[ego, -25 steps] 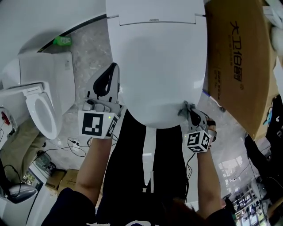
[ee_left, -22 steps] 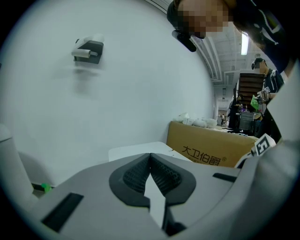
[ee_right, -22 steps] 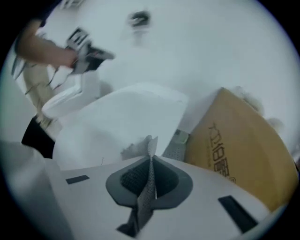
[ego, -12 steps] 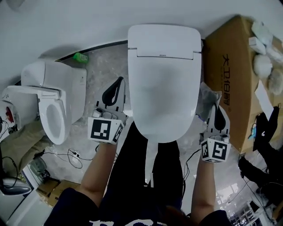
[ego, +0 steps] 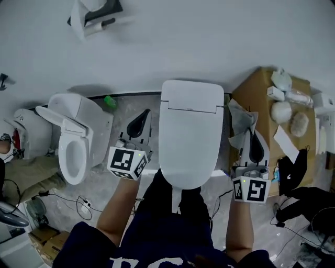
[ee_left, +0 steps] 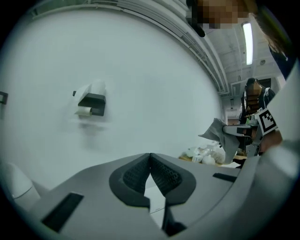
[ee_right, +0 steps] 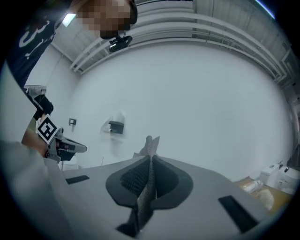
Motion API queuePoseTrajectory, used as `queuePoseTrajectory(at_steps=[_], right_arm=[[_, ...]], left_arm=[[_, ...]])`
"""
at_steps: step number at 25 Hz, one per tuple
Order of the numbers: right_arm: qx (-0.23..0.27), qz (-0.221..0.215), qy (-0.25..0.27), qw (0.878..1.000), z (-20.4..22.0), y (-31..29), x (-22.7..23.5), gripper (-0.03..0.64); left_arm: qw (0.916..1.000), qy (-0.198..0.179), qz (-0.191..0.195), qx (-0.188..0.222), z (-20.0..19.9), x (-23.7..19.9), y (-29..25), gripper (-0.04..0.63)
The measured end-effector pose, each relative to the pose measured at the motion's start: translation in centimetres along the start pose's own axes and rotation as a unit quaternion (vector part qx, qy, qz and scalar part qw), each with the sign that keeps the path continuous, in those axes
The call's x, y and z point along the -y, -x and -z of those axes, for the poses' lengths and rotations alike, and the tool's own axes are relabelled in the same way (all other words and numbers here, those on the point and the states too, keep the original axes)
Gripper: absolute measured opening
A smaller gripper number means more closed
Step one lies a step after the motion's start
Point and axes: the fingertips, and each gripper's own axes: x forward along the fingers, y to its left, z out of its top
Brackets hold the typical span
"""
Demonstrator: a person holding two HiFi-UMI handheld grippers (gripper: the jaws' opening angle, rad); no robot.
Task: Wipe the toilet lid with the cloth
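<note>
- Head view: the right hand-held gripper [ego: 250, 134] sits at 3 o'clock of the closed white toilet lid [ego: 190, 141]. Its jaws point toward 12 o'clock and are clamped on a grey cloth [ego: 240, 123].
- The cloth sticks up past the jaw tips in loose folds. It lies just beside the lid's right edge and does not touch the lid. In the picture it overlaps the near edge of a cardboard box [ego: 260, 99].
- The left hand-held gripper [ego: 143, 116] is at 9 o'clock of the lid, just beside its left edge, also pointing toward 12 o'clock.
- A second toilet [ego: 73, 149] with its lid raised stands farther out at 9 o'clock. A small green object [ego: 110, 101] lies on the floor between the two toilets.
- A paper holder [ego: 93, 14] hangs on the white wall at 11 o'clock.
- Left gripper view: the jaws are pressed together at their tips with nothing between them. The paper holder shows at 10 o'clock on the wall. The right hand-held gripper with the hanging cloth shows at 3 o'clock.
- Right gripper view: the two jaws are closed on the cloth. A thin fold runs up the seam between them, and its corner pokes out above the tips. The left hand-held gripper appears at 9 o'clock.
</note>
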Motion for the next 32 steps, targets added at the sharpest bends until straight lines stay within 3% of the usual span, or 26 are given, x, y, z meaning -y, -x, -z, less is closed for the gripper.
queuePoseTrajectory(at_steps=[6, 14, 18, 32], right_arm=[[0.046, 0.009, 0.001, 0.999, -8.8, 1.2, -0.4, 0.023], [0.095, 0.009, 0.014, 0.995, -16.5, 2.4, -0.2, 0.023], [0.115, 0.008, 0.019, 0.993, -18.6, 2.1, -0.5, 0.023], [0.134, 0.008, 0.026, 0.991, -20.9, 1.4, -0.8, 0.021]], left_arm=[[0.9994, -0.024, 0.000, 0.023, -7.5, 0.8, 2.6, 0.015], [0.9975, -0.030, 0.005, 0.063, -14.8, 1.5, 5.0, 0.015], [0.9961, -0.052, 0.003, 0.072, -17.0, 1.4, 5.2, 0.015], [0.9948, -0.040, 0.019, 0.091, -19.3, 2.1, 4.8, 0.015]])
